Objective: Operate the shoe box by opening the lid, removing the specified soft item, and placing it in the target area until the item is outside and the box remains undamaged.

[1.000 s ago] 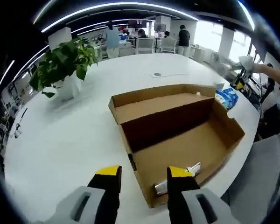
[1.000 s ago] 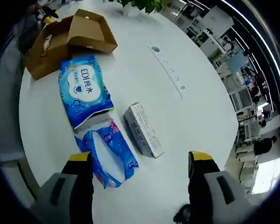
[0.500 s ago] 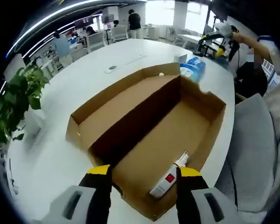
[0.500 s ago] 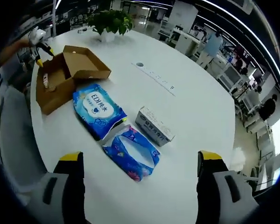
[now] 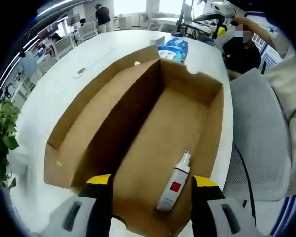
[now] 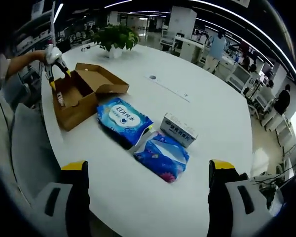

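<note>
The left tongs (image 5: pixel 150 185) are hovering released over the near end of the open shoe box (image 5: pixel 187 118), their two yellow-tipped jaws standing apart with nothing between them. In the left gripper view, a small white bottle (image 5: pixel 173 181) with a red label is lying on the cardboard floor of the box, just ahead of the tongs and between the lines of the two jaws, closer to the right jaw; its narrow cap end is pointing away from the tongs, toward the far end of the box. The jaws are not touching it. The lid (image 5: pixel 96 116) is lying folded back flat beside the box on the white counter (image 5: pixel 49 94).

Beyond the far end of the box, blue packs (image 5: pixel 173 48) are lying on the counter, and a potted plant's leaves (image 5: pixel 2 138) are showing at the far left.

In the right gripper view, the right tongs (image 6: pixel 150 173) are also released, jaws spread wide and holding nothing, hanging above the counter's near edge. The shoe box (image 6: pixel 74 101) is sitting well away near the counter's left edge, with the left tongs (image 6: pixel 57 75) poised over it in a person's hand (image 6: pixel 50 52). Between the box and the right tongs are lying a blue wipes pack (image 6: pixel 124 118), a crumpled blue soft pack (image 6: pixel 163 155) touching it, and a small white carton (image 6: pixel 178 130) just behind. A potted plant (image 6: pixel 114 38) is standing at the far edge.
</note>
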